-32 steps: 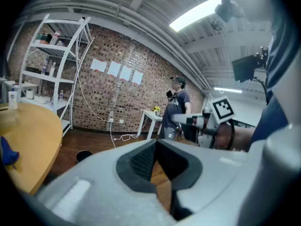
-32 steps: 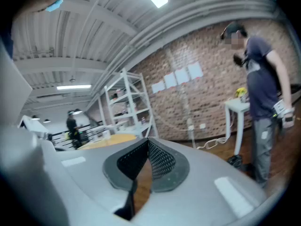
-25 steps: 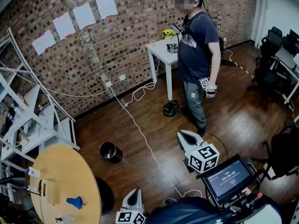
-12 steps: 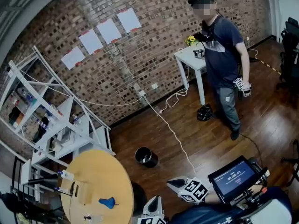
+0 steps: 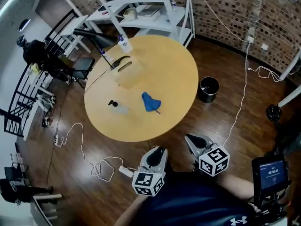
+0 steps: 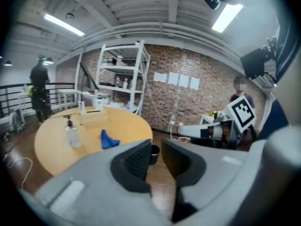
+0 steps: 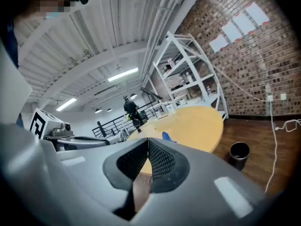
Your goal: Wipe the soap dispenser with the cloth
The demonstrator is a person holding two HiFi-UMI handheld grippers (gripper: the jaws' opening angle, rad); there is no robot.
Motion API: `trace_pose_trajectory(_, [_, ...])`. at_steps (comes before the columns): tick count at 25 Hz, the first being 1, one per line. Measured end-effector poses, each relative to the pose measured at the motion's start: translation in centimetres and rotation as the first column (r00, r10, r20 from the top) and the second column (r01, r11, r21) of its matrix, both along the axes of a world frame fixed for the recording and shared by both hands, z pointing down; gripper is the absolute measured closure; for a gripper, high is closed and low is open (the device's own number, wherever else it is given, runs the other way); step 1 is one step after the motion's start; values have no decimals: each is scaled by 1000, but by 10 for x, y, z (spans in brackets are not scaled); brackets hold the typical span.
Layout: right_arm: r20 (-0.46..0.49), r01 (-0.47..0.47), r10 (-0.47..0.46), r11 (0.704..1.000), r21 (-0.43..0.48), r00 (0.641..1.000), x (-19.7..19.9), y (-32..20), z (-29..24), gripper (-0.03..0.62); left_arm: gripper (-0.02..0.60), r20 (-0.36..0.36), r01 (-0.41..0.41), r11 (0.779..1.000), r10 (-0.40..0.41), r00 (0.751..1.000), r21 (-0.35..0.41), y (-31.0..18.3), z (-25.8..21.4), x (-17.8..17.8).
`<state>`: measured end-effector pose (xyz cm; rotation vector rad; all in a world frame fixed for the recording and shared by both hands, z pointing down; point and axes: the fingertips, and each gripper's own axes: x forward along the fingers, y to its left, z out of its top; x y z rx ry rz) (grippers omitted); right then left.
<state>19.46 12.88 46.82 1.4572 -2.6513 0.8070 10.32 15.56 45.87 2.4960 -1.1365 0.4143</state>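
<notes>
Soap dispenser (image 5: pixel 117 107) near cloth (image 5: pixel 150 101) on table (image 5: pixel 181 72); left tongs (image 5: pixel 158 151) just opening, empty, right tongs (image 5: pixel 193 141) closed.

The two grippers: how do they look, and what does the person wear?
The left gripper and the right gripper are light grey shells, dark pads, each with a white cube of black square markers. The person wears a navy shirt.

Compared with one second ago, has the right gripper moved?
Yes. In the head view the right gripper has come toward the round table and is now close to its near edge; earlier, open floor lay between them.
</notes>
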Motion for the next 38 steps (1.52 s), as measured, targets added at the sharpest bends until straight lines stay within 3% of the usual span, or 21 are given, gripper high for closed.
trace_pose_trajectory(1, [-7, 54, -54, 998, -21, 999, -27, -12, 7, 583, 481, -6, 74, 997, -74, 997, -11, -10, 5, -29])
trace_pose_trajectory(2, [-16, 98, -99, 995, -35, 995, -52, -25, 13, 583, 463, -16, 141, 990, -141, 990, -21, -21, 9, -58])
trace_pose_trajectory(7, [-75, 182, -190, 979, -94, 979, -160, -105, 29, 581, 435, -85, 325, 943, -331, 940, -75, -102, 17, -186])
trace_pose_trajectory(10, [-139, 177, -195, 976, -130, 971, -192, -158, 35, 573, 398, -71, 337, 938, -342, 937, -77, -155, 22, -229])
trace_pose_trajectory(14, [-247, 68, -120, 975, -211, 962, -194, -189, 73, 469, 360, 10, 300, 948, -301, 954, -106, -189, 56, -263])
trace_pose_trajectory(16, [-319, 22, -96, 973, -228, 943, -189, -207, 96, 435, 334, 80, 279, 957, -273, 959, -75, -213, 72, -281])
trace_pose_trajectory(19, [-425, -6, -101, 970, -243, 899, -181, -236, 129, 407, 263, 172, 227, 973, -216, 961, -47, -243, 92, -292])
trace_pose_trajectory(22, [-484, -18, -119, 963, -269, 867, -175, -259, 162, 404, 232, 219, 185, 980, -165, 962, -75, -262, 120, -286])
trace_pose_trajectory(27, [-463, -10, -164, 936, -351, 871, -179, -291, 201, 390, 216, 331, 171, 977, -122, 936, -124, -284, 147, -272])
trace_pose_trajectory(29, [-470, 16, -214, 921, -390, 856, -186, -292, 213, 388, 216, 368, 190, 970, -123, 922, -152, -286, 151, -275])
trace_pose_trajectory(31, [-492, 40, -248, 918, -395, 835, -184, -300, 220, 438, 210, 375, 195, 967, -122, 919, -162, -295, 156, -273])
trace_pose_trajectory(34, [-485, 73, -277, 915, -397, 830, -183, -296, 232, 482, 212, 372, 179, 969, -105, 922, -170, -293, 170, -265])
trace_pose_trajectory(38, [-371, 167, -324, 902, -397, 870, -192, -296, 216, 504, 235, 361, 206, 965, -136, 923, -162, -301, 173, -264])
